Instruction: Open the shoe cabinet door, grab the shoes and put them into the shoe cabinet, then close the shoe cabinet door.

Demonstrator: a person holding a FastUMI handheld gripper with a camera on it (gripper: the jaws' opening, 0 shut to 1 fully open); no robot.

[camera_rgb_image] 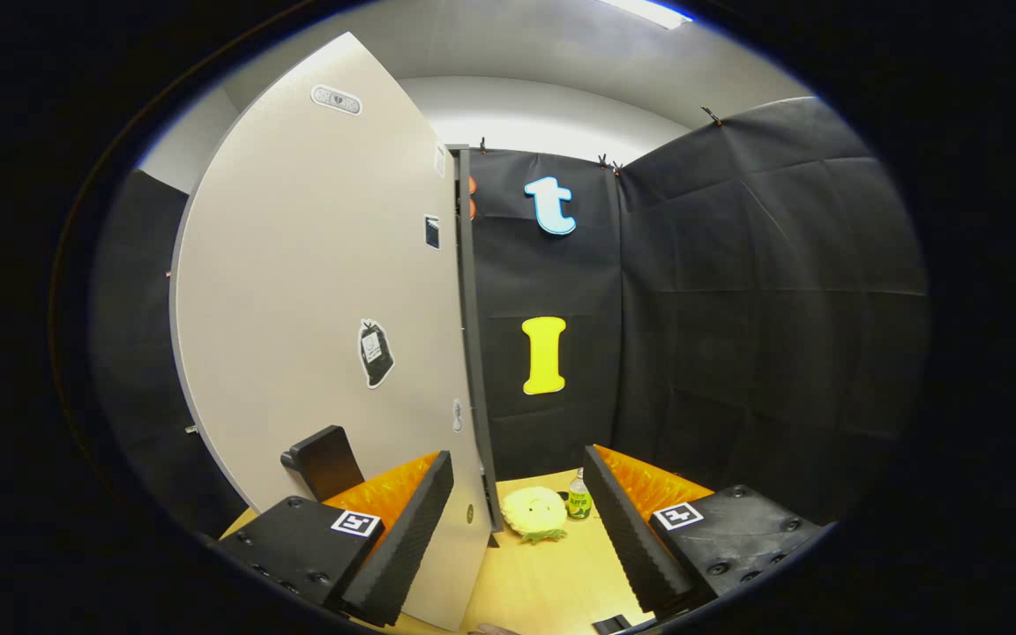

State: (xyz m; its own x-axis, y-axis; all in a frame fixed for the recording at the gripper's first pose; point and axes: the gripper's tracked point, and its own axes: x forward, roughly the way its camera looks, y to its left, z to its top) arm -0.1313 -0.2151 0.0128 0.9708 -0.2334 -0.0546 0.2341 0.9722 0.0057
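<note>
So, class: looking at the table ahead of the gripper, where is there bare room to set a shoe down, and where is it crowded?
The gripper is open. Between its fingers lies bare table, bordered by the cabinet door on one side. Just beyond, it gets crowded: a pale yellow slipper and a small green bottle sit against the black cloth wall.

A pale wooden table [552,578] filled the lower centre; a yellow plush toy [534,511] and small green bottle [578,499] rested on it.
</note>
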